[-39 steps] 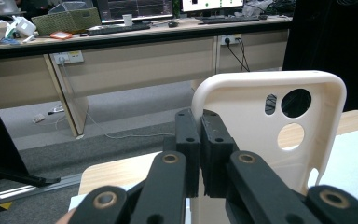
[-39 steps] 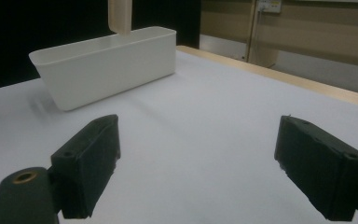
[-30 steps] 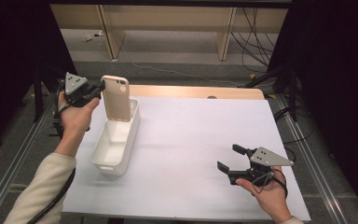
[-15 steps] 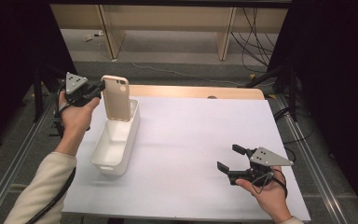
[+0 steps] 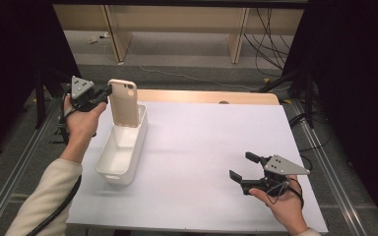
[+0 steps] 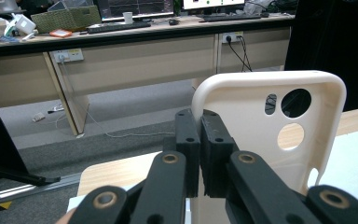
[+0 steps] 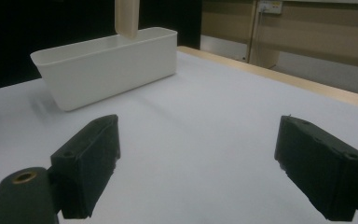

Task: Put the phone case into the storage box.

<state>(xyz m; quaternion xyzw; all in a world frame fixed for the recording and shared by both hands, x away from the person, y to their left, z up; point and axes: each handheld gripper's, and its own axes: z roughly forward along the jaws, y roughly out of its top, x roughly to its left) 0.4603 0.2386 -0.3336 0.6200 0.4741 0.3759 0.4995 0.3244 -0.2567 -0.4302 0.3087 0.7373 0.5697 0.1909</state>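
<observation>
High view: I see the left hand-held gripper (image 5: 104,93) clamped on the edge of a beige phone case (image 5: 123,103), holding it upright over the far end of a white plastic bin (image 5: 109,165). The case is a smooth, matte shell with rounded corners. The bin is a long, open rectangle with glossy walls, sitting at the left of the white bench (image 5: 202,147). Left forearm comes up from bottom left, wrist raised. The right hand-held gripper (image 5: 241,167) lies low near the bench's right front, jaws spread wide with nothing in them, palm under it.

Left gripper view: black jaws pinched nearly together on the case's (image 6: 261,121) left rim. I'm looking into its hollow side; it has round and oval camera cutouts and a thin raised lip.

Right gripper view: jaws far apart over bare bench (image 7: 205,116). The bin (image 7: 107,65) sits ahead at left, well apart. The case's lower end (image 7: 127,18) hangs at the bin's far rim; can't tell if it touches.
</observation>
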